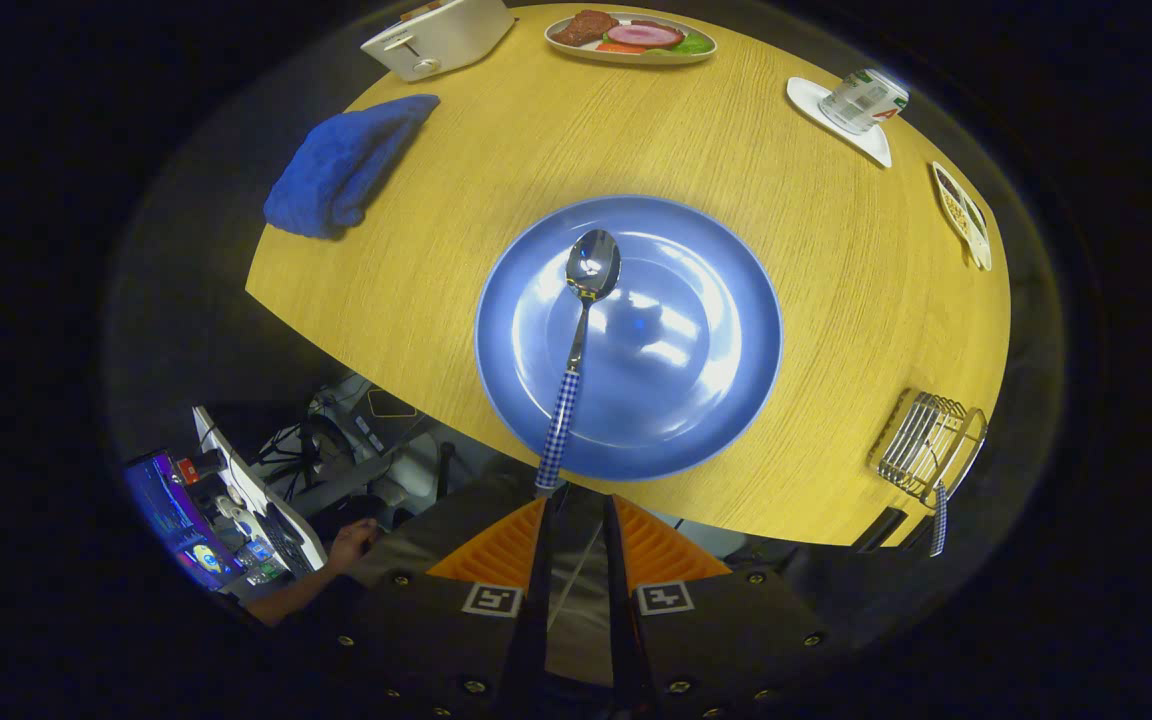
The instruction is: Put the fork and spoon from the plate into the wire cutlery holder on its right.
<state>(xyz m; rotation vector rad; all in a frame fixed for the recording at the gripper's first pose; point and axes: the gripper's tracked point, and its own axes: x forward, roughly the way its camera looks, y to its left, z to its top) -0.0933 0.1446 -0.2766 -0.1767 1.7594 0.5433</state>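
Between my hand-held gripper [576, 500] fingers, set narrowly apart and holding nothing, I see the spoon [577, 335] just ahead, its checked handle end near the fingertips. It lies on the blue plate [736, 400] on the tabletop [836, 260], bowl pointing away. Off right stands the wire cutlery holder [926, 445], a checked handle hanging at its side

The handheld gripper [576, 500] points forward and down, its two orange ribbed fingers [501, 550] standing a narrow gap apart with nothing pressed between them. The jaws are nearly closed. A person's hand [351, 545] rests well off to the left of the jaws, lower down.
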